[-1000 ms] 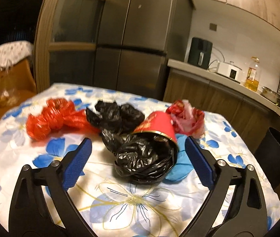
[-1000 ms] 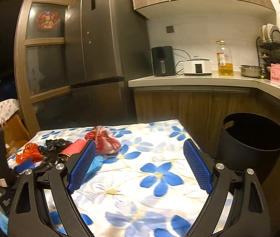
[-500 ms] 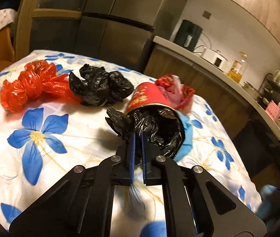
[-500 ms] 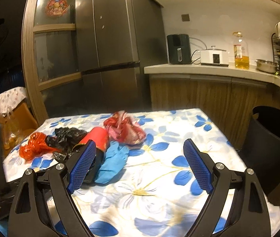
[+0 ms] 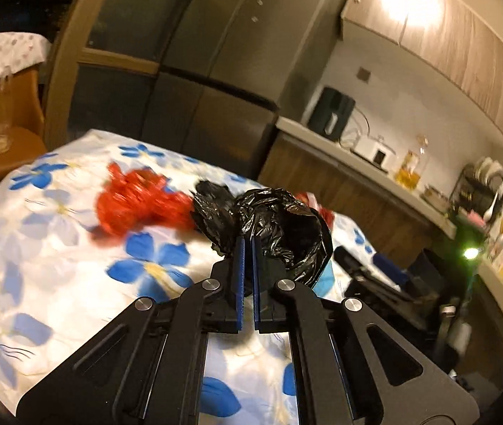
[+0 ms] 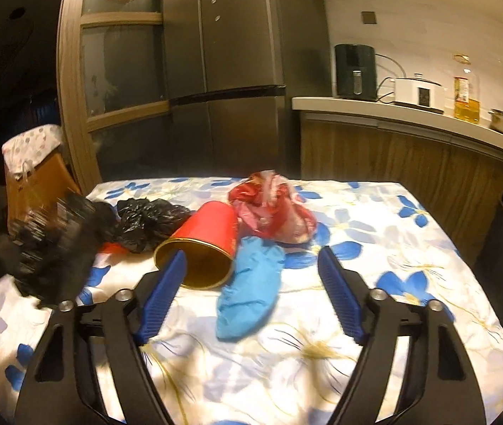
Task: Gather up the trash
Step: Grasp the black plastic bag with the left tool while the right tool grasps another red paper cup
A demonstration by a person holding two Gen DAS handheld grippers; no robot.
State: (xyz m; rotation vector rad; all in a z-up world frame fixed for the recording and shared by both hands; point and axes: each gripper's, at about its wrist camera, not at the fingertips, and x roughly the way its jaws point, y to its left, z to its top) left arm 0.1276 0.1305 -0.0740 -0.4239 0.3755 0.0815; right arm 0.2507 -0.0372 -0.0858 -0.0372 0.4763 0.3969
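left gripper (image 5: 246,248): jaws pinched on black bag (image 5: 283,230), lifted off tabletop (image 6: 375,248) | right gripper (image 6: 251,276): jaws closing, empty, over blue glove (image 6: 251,294) | risk: thin film slips; red cup (image 6: 201,244) gets knocked rolling

Dim, warm-lit kitchen. Straight ahead of the tongs, steel refrigerator (image 6: 223,81); to the right, wooden counter (image 6: 403,113) with air fryer (image 6: 355,71), white wall (image 6: 418,24), lit upper cabinets (image 5: 439,32).

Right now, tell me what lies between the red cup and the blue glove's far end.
Nothing: in the right wrist view the red cup and blue glove lie side by side, touching or nearly so, on the floral tablecloth.
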